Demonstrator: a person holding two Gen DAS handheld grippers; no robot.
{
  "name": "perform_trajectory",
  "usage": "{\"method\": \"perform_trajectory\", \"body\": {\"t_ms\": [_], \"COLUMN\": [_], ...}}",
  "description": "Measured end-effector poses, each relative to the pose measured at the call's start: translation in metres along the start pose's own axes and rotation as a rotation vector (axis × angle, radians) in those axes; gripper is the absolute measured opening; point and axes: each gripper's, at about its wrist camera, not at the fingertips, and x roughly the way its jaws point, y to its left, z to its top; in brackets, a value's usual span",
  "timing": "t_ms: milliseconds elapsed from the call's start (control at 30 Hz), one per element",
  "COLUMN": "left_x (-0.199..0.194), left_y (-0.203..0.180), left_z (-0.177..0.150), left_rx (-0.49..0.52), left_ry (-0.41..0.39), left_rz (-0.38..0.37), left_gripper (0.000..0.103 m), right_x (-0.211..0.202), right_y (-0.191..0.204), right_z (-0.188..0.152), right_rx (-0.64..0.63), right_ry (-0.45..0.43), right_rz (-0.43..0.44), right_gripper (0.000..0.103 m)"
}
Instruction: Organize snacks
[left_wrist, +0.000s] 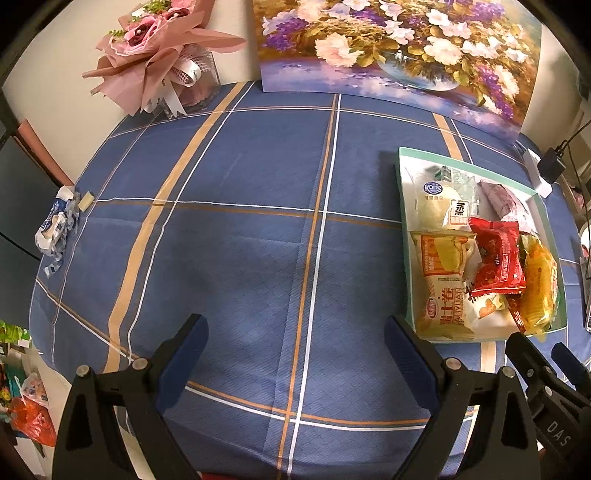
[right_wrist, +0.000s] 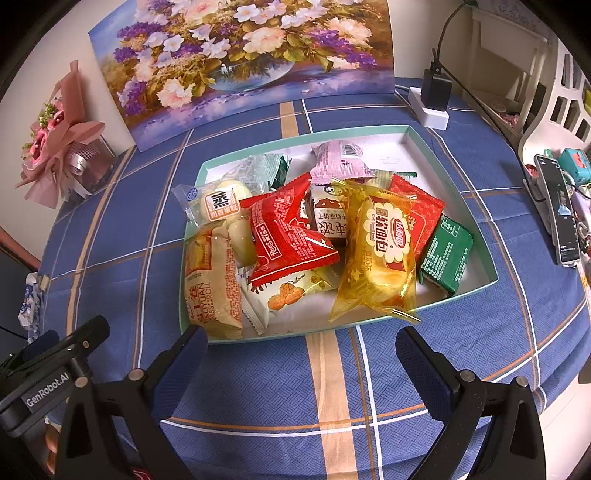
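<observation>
A shallow white tray with a teal rim (right_wrist: 458, 184) sits on the blue checked tablecloth and holds several snack packets: a red packet (right_wrist: 288, 236), a yellow bread packet (right_wrist: 380, 254), a green packet (right_wrist: 447, 254) and a tan roll packet (right_wrist: 212, 280). The tray also shows at the right of the left wrist view (left_wrist: 404, 206). My right gripper (right_wrist: 299, 365) is open and empty, just in front of the tray's near edge. My left gripper (left_wrist: 295, 354) is open and empty over bare cloth, left of the tray.
A flower painting (right_wrist: 240, 62) leans on the wall behind the tray. A pink bouquet (left_wrist: 159, 55) stands at the back left. A crumpled blue-white wrapper (left_wrist: 55, 229) lies at the table's left edge. A power strip with charger (right_wrist: 432, 99) and a phone (right_wrist: 559, 210) are at the right.
</observation>
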Motion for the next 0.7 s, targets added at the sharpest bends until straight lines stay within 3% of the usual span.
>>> {"method": "perform_trajectory", "body": {"t_ms": [533, 700], "left_x": [0.0022, -0.0040], "left_y": [0.0014, 0.0027], "left_z": [-0.0011, -0.0021], "left_rx": [-0.011, -0.019], "left_ry": [0.008, -0.025], "left_rz": [0.010, 0.025], "left_gripper": [0.096, 0.096], "right_x": [0.0003, 0.0002], "right_y": [0.0000, -0.0001], "right_z": [-0.0006, -0.0003], "right_rx": [0.001, -0.001], "right_ry": [0.000, 0.000], "right_rz": [0.000, 0.000], "right_gripper": [0.103, 0.103]}}
